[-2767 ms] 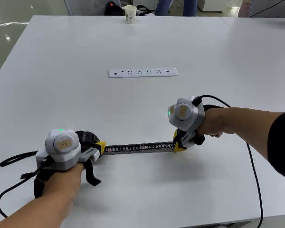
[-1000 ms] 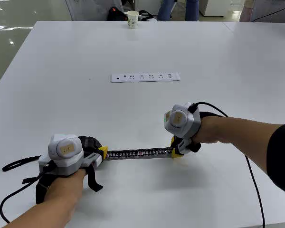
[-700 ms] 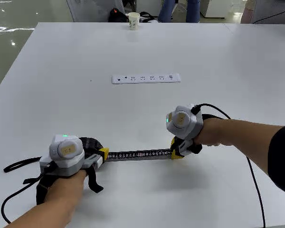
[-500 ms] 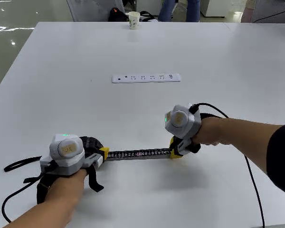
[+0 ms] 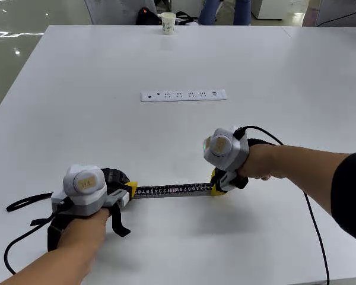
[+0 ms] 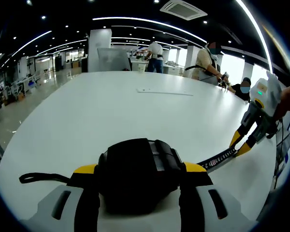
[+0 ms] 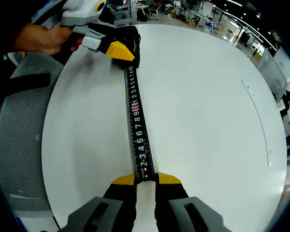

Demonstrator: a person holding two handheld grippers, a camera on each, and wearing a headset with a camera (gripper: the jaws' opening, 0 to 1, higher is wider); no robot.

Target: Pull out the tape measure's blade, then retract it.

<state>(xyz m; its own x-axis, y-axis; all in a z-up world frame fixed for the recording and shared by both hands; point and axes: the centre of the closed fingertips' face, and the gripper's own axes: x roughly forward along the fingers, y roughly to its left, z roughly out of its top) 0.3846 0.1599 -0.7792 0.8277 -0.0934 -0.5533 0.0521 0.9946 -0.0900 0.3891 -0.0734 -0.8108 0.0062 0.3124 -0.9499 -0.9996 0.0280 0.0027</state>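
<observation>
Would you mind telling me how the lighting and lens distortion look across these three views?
Head view: soft even light, glare on the glossy floor, faint shadows on the white table. Left gripper view: fisheye bends the ceiling light strips into arcs. Right gripper view: the blade numerals are sharp, the table edge curves.

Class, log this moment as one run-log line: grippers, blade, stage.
left gripper: shut on tape measure case | right gripper: shut on blade | blade: out, straight between grippers | stage: not yet retracted

A large open-plan office or lab: wide white worktable (image 5: 166, 53), power strip (image 5: 184, 95), ceiling lights (image 6: 150, 20), people (image 6: 156, 50) at far desks.
</observation>
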